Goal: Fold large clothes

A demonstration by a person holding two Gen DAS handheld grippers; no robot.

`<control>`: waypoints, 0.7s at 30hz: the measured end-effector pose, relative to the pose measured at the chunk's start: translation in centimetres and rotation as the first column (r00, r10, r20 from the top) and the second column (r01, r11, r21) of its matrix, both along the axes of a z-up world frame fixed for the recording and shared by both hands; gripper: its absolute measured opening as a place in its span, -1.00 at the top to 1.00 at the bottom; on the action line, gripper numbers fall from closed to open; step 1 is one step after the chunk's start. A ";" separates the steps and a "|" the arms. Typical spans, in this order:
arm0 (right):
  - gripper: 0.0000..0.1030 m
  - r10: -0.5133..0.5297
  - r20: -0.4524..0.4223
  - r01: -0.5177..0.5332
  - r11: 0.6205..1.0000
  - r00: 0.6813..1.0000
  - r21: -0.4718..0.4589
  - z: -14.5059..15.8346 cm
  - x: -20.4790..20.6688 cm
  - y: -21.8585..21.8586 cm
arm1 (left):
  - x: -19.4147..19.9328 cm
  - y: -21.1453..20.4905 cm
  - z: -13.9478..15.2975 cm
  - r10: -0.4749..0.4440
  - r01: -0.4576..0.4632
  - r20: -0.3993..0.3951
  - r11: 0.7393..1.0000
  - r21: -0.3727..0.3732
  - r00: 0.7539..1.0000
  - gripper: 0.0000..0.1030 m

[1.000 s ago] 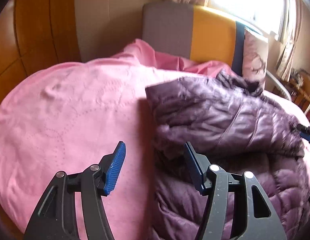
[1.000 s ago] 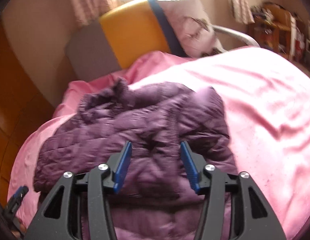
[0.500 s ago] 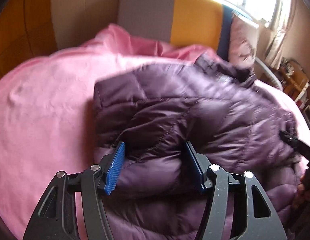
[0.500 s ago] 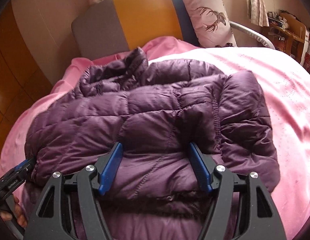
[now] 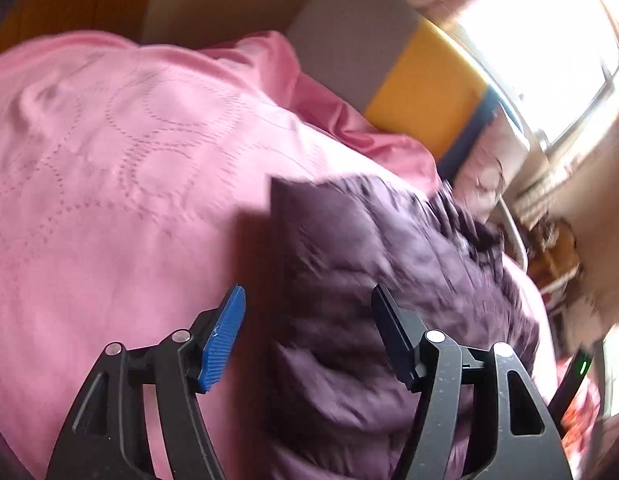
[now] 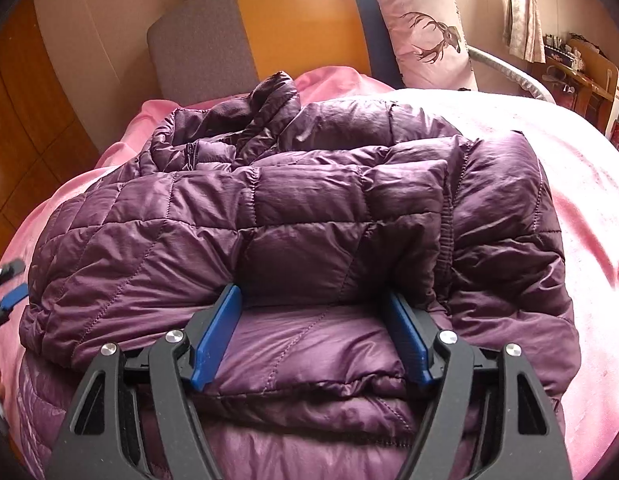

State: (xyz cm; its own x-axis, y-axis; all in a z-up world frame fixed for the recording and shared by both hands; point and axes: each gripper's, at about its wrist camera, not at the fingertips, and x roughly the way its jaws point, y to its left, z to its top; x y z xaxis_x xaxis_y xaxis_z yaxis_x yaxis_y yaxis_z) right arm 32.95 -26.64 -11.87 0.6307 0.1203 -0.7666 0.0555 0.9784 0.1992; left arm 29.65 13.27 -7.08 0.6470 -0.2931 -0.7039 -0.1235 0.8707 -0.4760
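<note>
Left jaws: the jaws of the left gripper (image 5: pixel 305 332) are seen spread wide and have just been opening further; nothing is pinched, though the edge of the purple jacket (image 5: pixel 389 280) lies in the gap beyond them.
Left wrist view: the jacket's side edge is shown resting on the pink bedspread (image 5: pixel 109 168). Much of this view is blurred. The open spread is judged to suit a reach for that edge, to be folded inward.
Right jaws: the jaws of the right gripper (image 6: pixel 315 336) are also spread wide, just opened further; padding bulges between the pads, but no squeeze is seen.
Right wrist view: the whole jacket (image 6: pixel 309 220) is shown sharply, a sleeve laid across its body, collar toward the headboard (image 6: pixel 269 32) and deer pillow (image 6: pixel 425 40).
</note>
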 end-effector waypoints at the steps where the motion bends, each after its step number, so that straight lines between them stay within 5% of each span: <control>1: -0.42 0.000 0.001 0.000 1.000 1.000 0.002 0.0 0.0 0.0 | 1.0 0.9 -0.4 0.008 -0.009 -0.020 0.999 -0.033 1.000 -0.25; 9: -0.47 0.007 0.004 -0.007 1.000 1.000 -0.005 0.0 0.0 0.2 | 4.7 3.0 -2.7 0.008 -0.023 -0.066 0.972 -0.235 0.998 -0.19; 11: -0.47 0.007 0.005 -0.007 1.000 1.000 -0.007 0.0 0.0 0.3 | 5.3 2.6 -2.7 -0.029 0.014 -0.048 0.958 -0.286 0.998 0.32; 13: -0.47 0.006 0.004 -0.006 1.000 1.000 -0.008 0.0 0.0 0.3 | 4.9 2.4 -1.9 -0.034 0.030 -0.015 0.967 -0.252 0.999 0.73; 17: -0.48 0.008 0.002 -0.008 0.999 1.000 -0.037 -0.1 0.2 0.8 | 3.2 0.8 0.6 -0.056 0.060 0.087 0.997 -0.051 0.995 0.82; 21: -0.48 0.014 -0.001 -0.015 0.998 1.000 -0.065 -0.2 0.2 1.2 | 4.3 -1.6 -1.4 -0.062 0.063 -0.009 0.978 0.199 0.998 0.82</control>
